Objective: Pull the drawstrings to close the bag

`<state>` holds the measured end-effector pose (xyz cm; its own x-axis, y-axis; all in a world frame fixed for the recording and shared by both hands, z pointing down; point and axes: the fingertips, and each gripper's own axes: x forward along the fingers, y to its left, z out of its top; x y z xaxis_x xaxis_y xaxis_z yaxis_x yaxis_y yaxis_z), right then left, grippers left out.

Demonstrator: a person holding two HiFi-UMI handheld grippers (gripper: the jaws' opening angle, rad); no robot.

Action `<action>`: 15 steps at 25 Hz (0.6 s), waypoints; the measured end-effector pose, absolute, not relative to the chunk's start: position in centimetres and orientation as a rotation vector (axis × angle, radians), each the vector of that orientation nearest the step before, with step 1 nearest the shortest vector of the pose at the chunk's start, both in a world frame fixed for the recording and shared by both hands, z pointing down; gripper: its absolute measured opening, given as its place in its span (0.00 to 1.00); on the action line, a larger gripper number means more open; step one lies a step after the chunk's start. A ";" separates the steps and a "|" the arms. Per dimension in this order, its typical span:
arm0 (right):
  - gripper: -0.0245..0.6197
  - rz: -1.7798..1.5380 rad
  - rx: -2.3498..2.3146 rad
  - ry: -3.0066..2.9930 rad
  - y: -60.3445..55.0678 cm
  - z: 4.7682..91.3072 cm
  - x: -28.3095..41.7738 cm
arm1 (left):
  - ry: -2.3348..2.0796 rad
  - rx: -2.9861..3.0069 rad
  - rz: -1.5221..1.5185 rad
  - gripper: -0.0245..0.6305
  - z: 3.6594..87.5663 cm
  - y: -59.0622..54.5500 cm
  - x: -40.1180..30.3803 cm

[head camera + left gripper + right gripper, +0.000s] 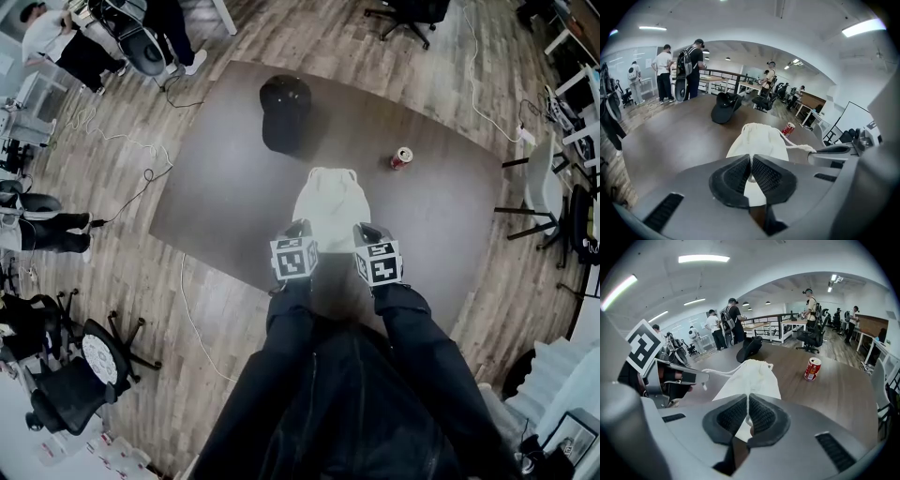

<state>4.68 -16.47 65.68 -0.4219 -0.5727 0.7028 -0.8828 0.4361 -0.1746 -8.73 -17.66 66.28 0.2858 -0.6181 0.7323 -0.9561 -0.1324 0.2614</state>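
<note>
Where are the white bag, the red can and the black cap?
bag [328,202], head view, middle of its cloth body.
can [401,157], head view, its side.
cap [285,112], head view, its crown.

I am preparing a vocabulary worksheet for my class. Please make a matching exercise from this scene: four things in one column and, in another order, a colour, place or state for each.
Column one
1. bag
2. can
3. cap
4. left gripper

Column two
A. black, lying beyond the bag
B. shut on a drawstring
C. cream, mouth gathered
D. red, standing upright

Pairs: 1-C, 2-D, 3-A, 4-B
</note>
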 end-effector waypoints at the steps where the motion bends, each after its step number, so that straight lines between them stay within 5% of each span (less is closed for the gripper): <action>1: 0.08 0.745 1.217 -2.131 -16.4 65.9 4.6 | -1.414 1.836 0.608 0.10 66.5 -17.5 -8.6; 6: 0.10 0.801 1.198 -2.142 -15.9 66.3 4.0 | -1.395 1.829 0.620 0.10 67.0 -16.9 -8.3; 15: 0.37 0.865 1.160 -2.124 -13.8 67.2 3.7 | -1.340 1.839 0.617 0.22 67.3 -15.1 -7.6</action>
